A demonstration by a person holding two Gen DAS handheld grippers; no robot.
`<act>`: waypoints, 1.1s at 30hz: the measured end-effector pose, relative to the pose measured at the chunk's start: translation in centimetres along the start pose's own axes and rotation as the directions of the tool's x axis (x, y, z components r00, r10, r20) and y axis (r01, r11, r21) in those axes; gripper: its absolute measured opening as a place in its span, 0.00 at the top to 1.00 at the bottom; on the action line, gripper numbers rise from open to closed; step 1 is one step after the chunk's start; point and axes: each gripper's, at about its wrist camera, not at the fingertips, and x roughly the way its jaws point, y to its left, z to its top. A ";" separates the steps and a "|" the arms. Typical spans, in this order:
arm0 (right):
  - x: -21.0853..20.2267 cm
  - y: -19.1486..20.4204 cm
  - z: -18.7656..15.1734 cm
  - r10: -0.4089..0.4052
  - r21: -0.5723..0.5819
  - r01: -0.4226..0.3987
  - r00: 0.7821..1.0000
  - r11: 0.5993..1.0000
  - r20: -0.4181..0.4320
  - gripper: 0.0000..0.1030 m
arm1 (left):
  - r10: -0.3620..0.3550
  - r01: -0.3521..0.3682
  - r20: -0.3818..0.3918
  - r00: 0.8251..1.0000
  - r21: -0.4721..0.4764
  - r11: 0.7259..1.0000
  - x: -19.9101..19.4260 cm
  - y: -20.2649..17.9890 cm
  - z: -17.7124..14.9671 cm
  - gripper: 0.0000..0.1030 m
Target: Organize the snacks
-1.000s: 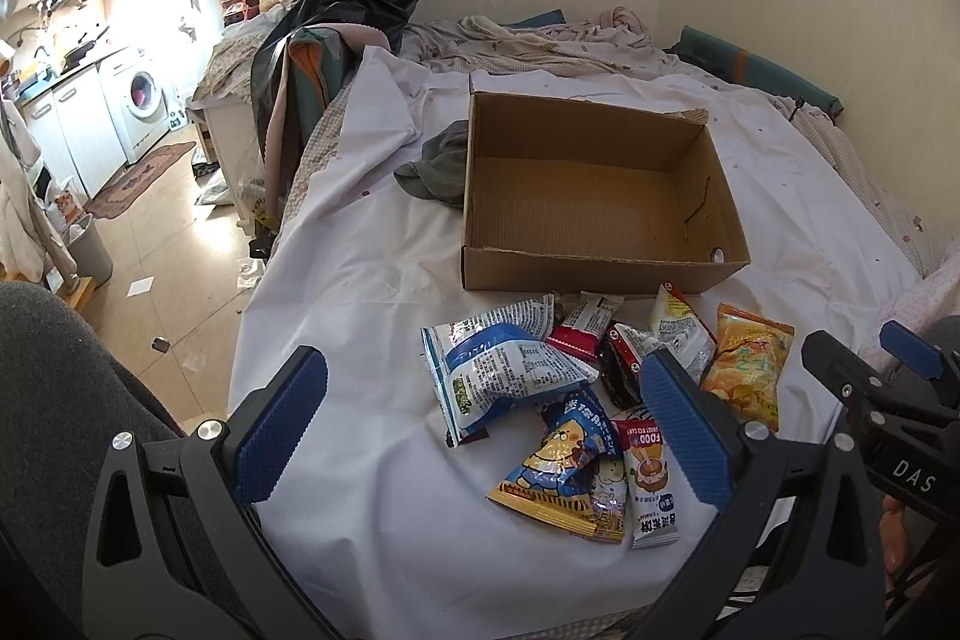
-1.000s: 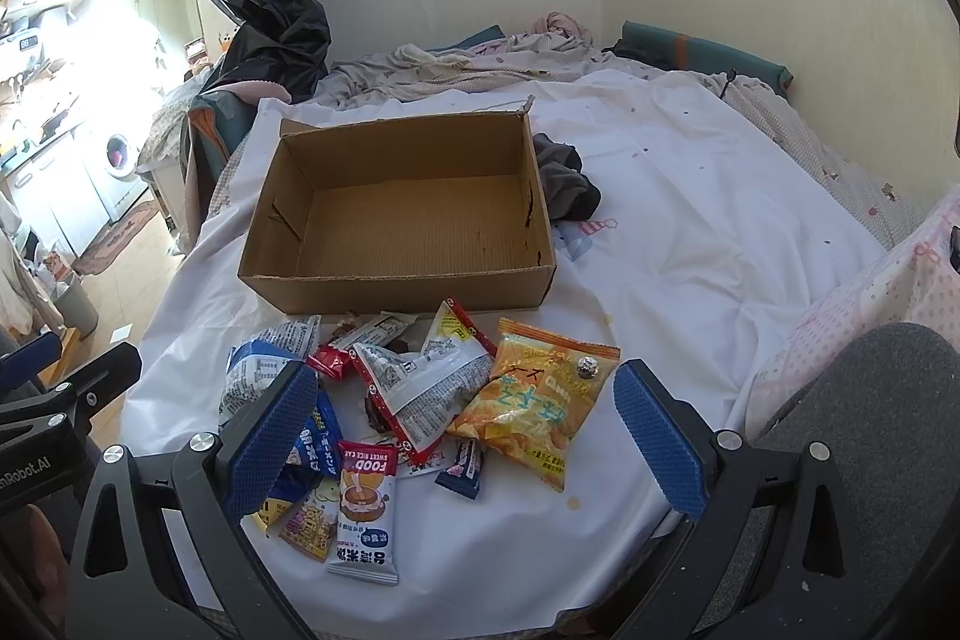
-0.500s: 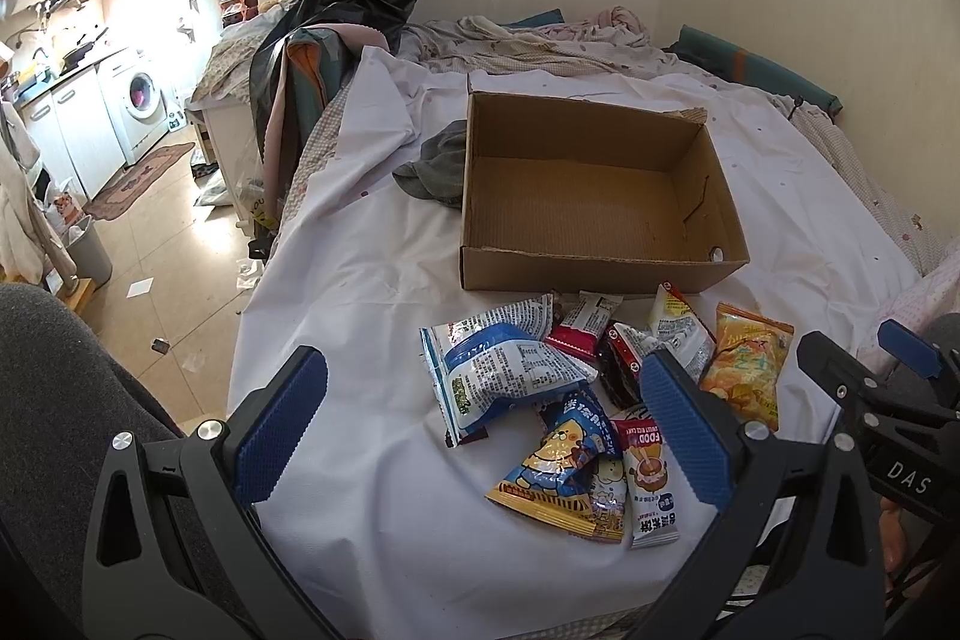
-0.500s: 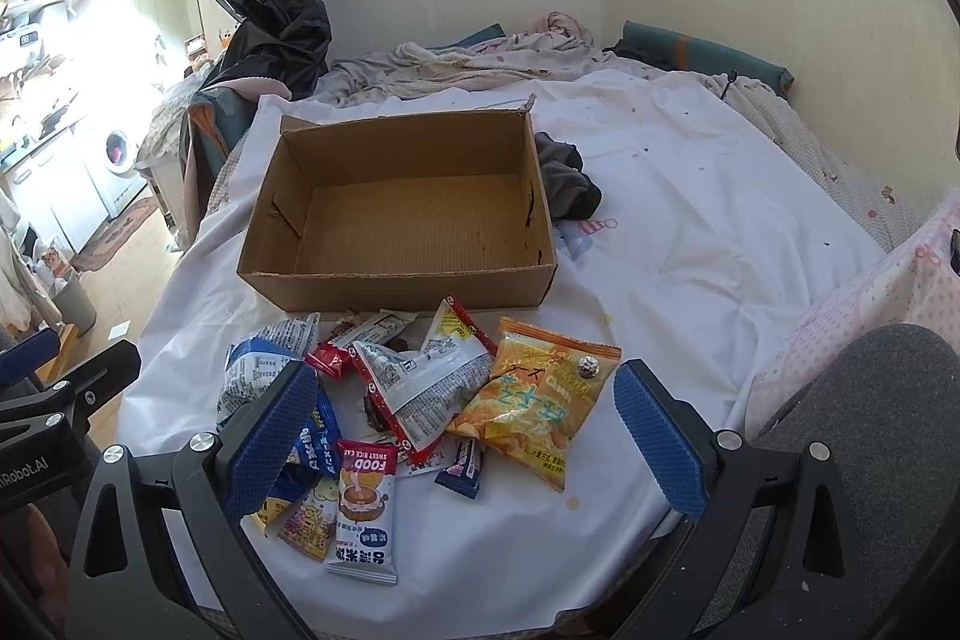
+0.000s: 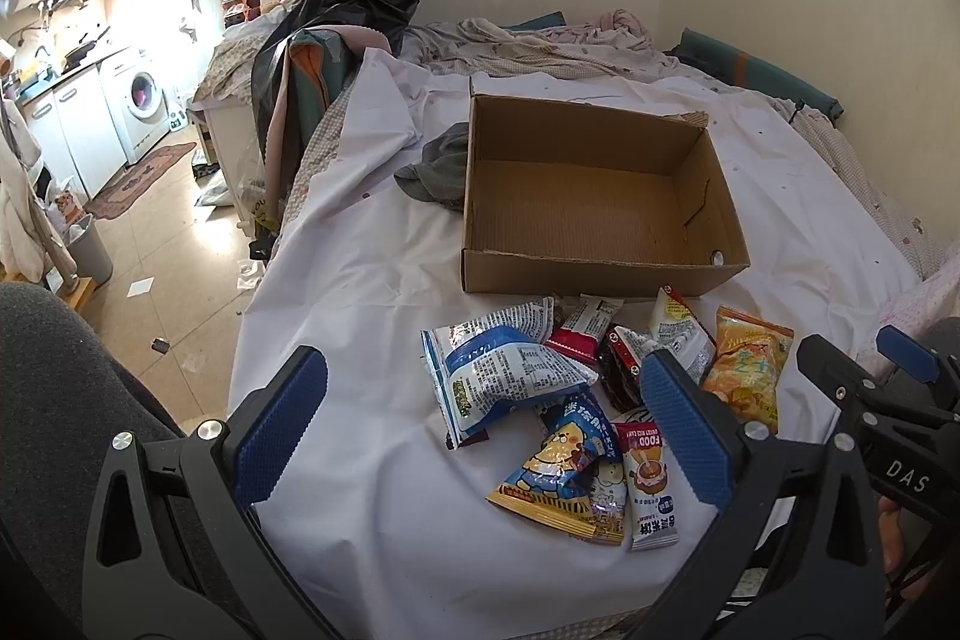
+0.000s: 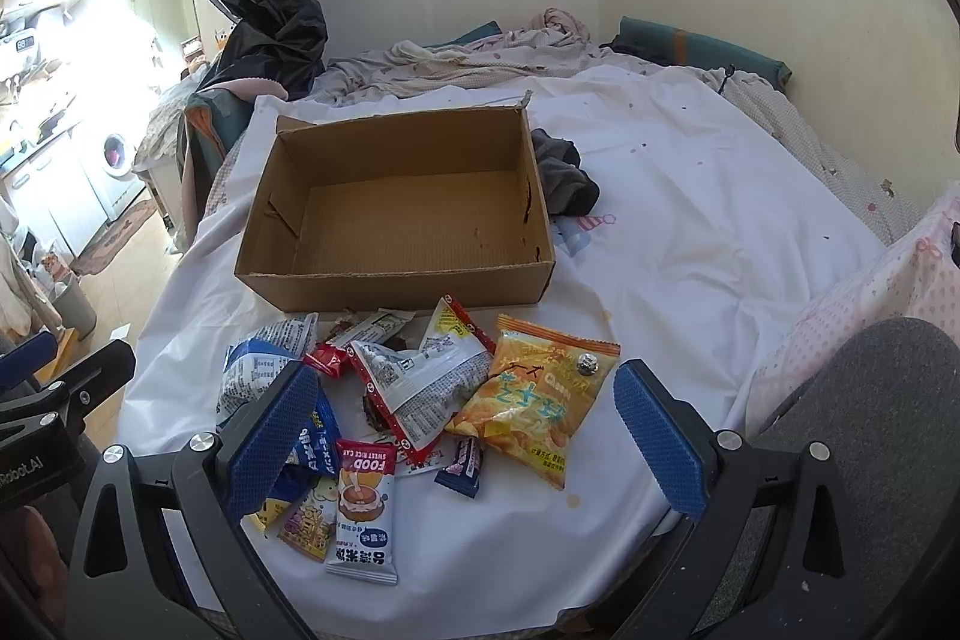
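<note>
While you hold both tools above the near edge of the bed, your left gripper (image 5: 483,424) and right gripper (image 6: 465,445) are spread wide and hold nothing. Below them the snack packets (image 6: 420,388) lie heaped on the white sheet (image 6: 690,232), just in front of the empty cardboard box (image 6: 396,274).

The left tool (image 5: 483,421) hides part of the red-and-black packet (image 5: 624,370) behind one blue pad, and its frame runs off the bottom edge. Over on the right view, the right tool (image 6: 465,436) covers much of the blue bag (image 6: 312,436). Small print on the rice cake packet (image 6: 363,514) is too small to read. The grey cloth (image 6: 561,178) sits half-hidden behind the cardboard box (image 6: 396,289).
</note>
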 end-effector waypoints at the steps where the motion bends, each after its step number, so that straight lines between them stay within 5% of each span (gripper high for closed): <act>1: 0.0 0.0 0.0 -0.001 0.001 0.001 1.000 1.000 0.000 0.01 | 0.000 0.000 0.001 1.000 0.000 1.000 0.1 0.0 0.0 0.00; 33: 0.1 -0.1 0.0 -0.004 0.003 0.004 1.000 1.000 -0.006 0.01 | 0.004 -0.004 -0.001 1.000 -0.003 1.000 0.1 0.1 -0.1 0.00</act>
